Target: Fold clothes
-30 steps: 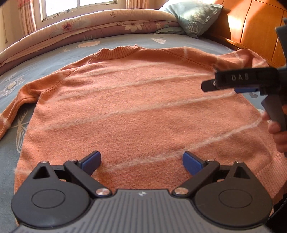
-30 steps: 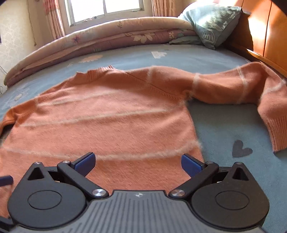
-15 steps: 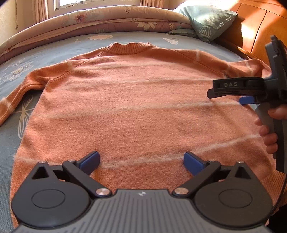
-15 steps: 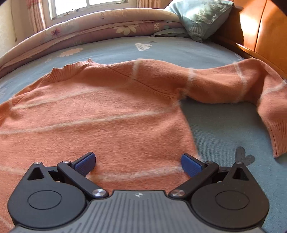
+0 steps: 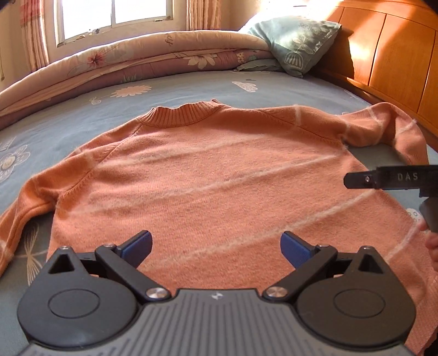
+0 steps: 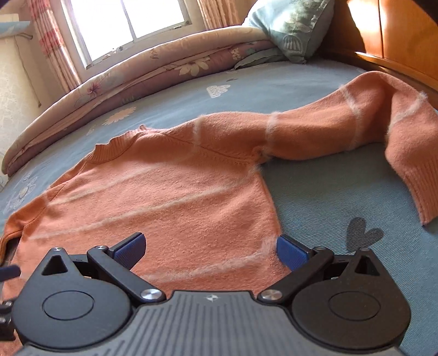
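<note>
Both cameras have tipped upward, bringing the window into view, while the orange striped sweater (image 5: 219, 175) lies flat, front up, on the blue floral bedsheet (image 6: 328, 191), its right sleeve (image 6: 356, 123) bent near the wooden headboard (image 5: 383, 54). Left gripper (image 5: 216, 246) and right gripper (image 6: 209, 247) hover above the hem, jaws spread and empty, apparently lining up for a first fold.

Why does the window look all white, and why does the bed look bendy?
Left wrist view: sun blows out the window to plain white and puts a bright patch on the headboard; the fisheye lens curves the rolled quilt. Right wrist view: same white window, and the sweater stays sharp.
</note>
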Motion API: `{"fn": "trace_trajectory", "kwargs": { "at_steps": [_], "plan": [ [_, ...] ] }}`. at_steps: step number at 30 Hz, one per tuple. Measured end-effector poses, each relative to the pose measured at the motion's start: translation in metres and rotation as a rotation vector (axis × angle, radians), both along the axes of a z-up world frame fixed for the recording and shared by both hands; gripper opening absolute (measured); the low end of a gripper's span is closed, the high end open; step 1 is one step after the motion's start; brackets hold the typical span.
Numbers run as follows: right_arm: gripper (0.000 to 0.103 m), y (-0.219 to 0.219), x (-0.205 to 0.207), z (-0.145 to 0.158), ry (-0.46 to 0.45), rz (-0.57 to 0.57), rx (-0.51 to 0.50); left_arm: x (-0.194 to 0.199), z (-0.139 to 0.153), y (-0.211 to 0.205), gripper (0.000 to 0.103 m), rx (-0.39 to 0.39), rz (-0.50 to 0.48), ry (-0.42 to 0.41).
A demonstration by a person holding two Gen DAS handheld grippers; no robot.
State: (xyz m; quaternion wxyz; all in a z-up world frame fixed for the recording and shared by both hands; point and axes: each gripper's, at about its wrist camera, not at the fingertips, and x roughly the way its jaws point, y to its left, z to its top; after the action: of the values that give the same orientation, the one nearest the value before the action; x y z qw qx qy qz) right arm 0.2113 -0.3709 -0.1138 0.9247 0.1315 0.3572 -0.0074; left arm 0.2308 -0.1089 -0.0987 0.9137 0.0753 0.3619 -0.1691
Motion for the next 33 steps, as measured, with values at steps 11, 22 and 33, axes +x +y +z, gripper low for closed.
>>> {"fn": "trace_trajectory", "kwargs": {
  "at_steps": [11, 22, 33],
  "plan": [
    [0.103, 0.089, -0.072, -0.018, 0.066, 0.218, -0.264, 0.007, -0.026, 0.039, 0.099, -0.076, 0.001, 0.057],
    [0.103, 0.102, -0.107, 0.008, 0.084, 0.137, -0.145, -0.004, -0.028, 0.041, 0.1, -0.08, -0.012, 0.04],
    [0.102, 0.104, -0.11, 0.003, 0.157, 0.108, -0.205, 0.001, -0.021, 0.048, 0.1, -0.088, 0.014, 0.016]
  ]
}}
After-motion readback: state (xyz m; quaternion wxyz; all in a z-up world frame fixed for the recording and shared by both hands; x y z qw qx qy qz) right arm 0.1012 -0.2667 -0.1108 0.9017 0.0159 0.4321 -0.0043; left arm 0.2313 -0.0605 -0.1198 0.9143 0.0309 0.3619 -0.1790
